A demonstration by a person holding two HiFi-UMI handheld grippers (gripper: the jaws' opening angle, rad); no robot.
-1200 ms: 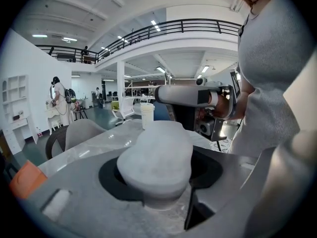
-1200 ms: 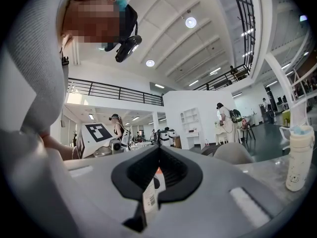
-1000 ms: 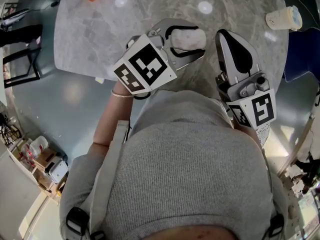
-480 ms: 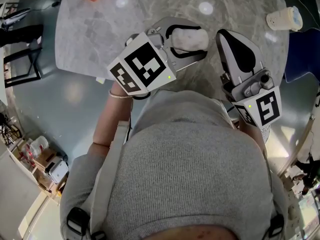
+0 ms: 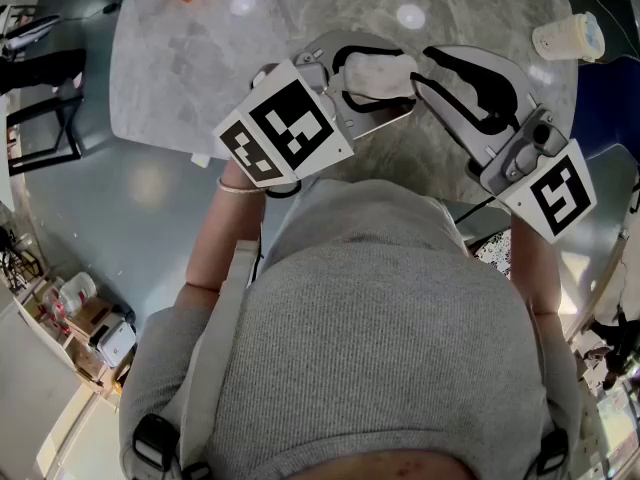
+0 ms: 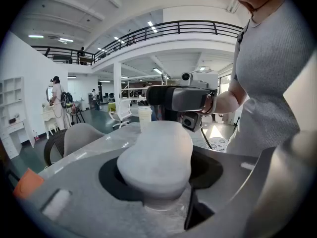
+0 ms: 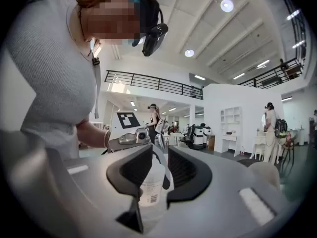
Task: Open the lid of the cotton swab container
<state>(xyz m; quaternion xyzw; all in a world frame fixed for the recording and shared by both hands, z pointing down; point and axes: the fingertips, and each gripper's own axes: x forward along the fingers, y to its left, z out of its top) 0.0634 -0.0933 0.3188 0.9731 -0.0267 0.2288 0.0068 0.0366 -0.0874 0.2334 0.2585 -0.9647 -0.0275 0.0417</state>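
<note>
Step in hand: getting a hold on the lid. Left gripper (image 5: 398,80) was clamped across the swab container (image 5: 372,76), which filled its jaws. Right gripper (image 7: 157,168) jaws had just been opening and stood part-way apart, with the container's labelled end between them, not yet pinched. Next, probably: close on the lid and pull or twist while the left holds firm. Frosted wall; contents unreadable.

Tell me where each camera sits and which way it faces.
Head view: on the person's head, looking steeply down at the table; torso below.
Left gripper view: on the left gripper, looking along its jaws, clamped on the cotton swab container; torso at right.
Right gripper view: on the right gripper, looking along its jaws, just opening, container's end between; torso at left.
All share the container.
</note>
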